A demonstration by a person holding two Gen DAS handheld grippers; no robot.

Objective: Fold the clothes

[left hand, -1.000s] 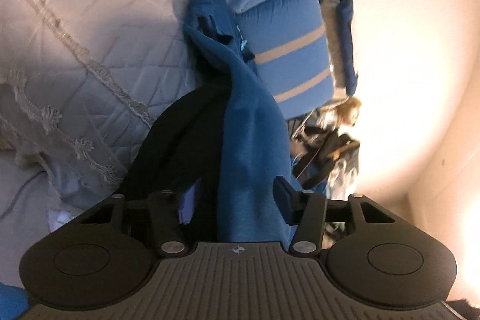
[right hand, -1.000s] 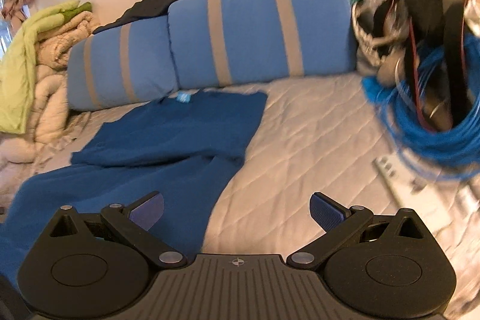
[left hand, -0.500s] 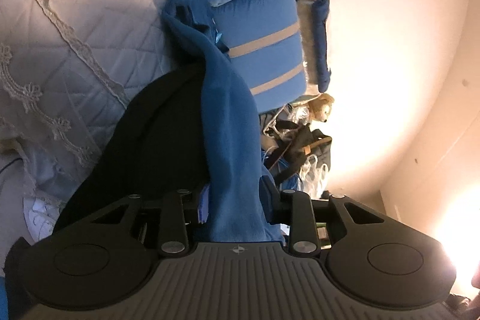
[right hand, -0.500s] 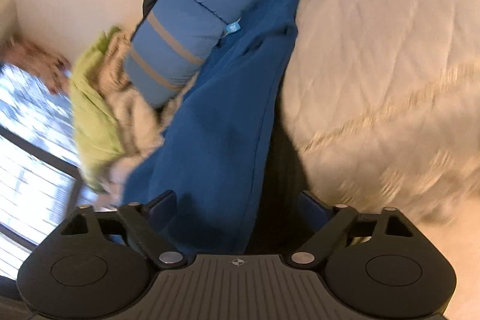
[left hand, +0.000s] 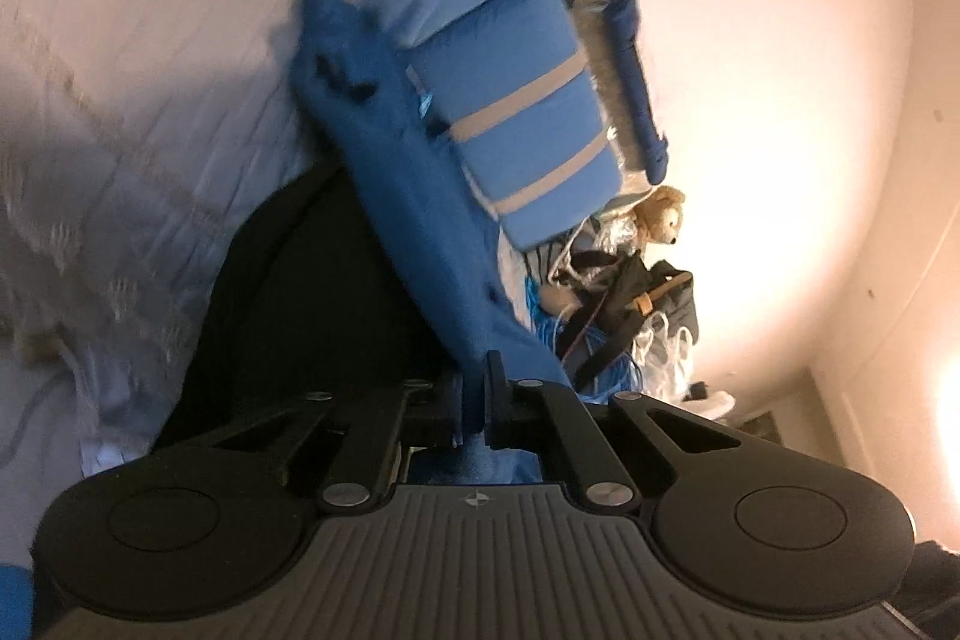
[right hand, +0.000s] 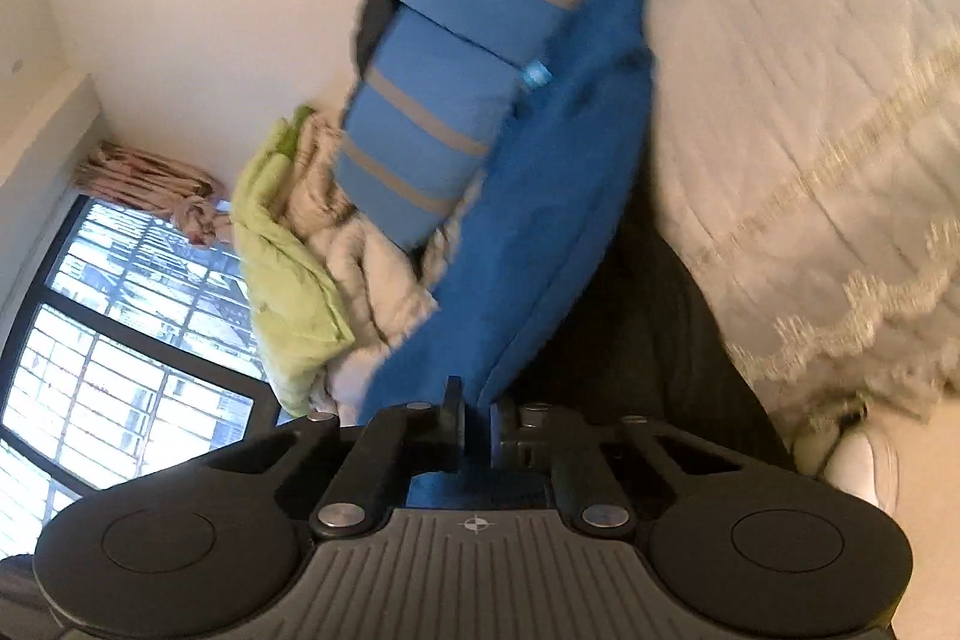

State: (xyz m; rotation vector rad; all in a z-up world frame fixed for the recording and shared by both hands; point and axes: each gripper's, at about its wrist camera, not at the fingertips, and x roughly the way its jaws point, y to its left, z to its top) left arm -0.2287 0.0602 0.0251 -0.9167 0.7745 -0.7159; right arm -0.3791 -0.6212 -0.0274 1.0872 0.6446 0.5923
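Both the left gripper [left hand: 474,403] and right gripper [right hand: 477,421] pinch the blue garment's [left hand: 420,214] edge above the quilted bedspread [left hand: 120,100]; folding has barely begun.

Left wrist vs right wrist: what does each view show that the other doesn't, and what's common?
Left wrist only: a plush bear and a pile of blue cable and black straps by the wall. Right wrist only: a window, a green blanket and a tied curtain. Both: the blue garment clamped in shut jaws, the left gripper and right gripper, the striped blue pillows and the quilted bedspread.
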